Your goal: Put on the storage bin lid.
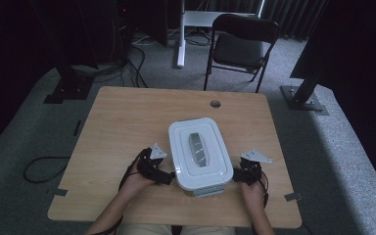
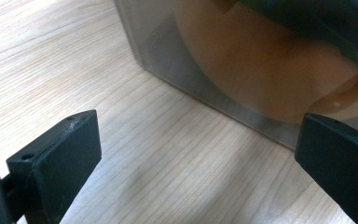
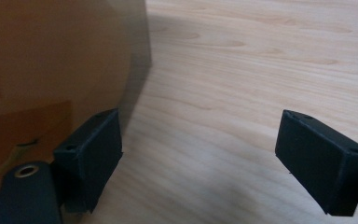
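Observation:
A white lidded storage box point(image 1: 199, 152) with a grey handle on its lid stands on the wooden table point(image 1: 127, 122), near the front edge. My left gripper point(image 1: 167, 176) is at the box's left side, open, with nothing between its jaws. In the left gripper view the box's translucent wall point(image 2: 223, 56) is close ahead, with brownish contents showing through. My right gripper point(image 1: 238, 177) is at the box's right side, open too. In the right gripper view the box wall point(image 3: 51, 60) stands just beyond the left jaw, and bare table lies between the jaws.
A cable hole point(image 1: 215, 104) sits near the table's far edge. A black folding chair point(image 1: 242, 44) stands behind the table. Dark stand bases point(image 1: 303, 93) and cables point(image 1: 44, 169) lie on the grey carpet around it.

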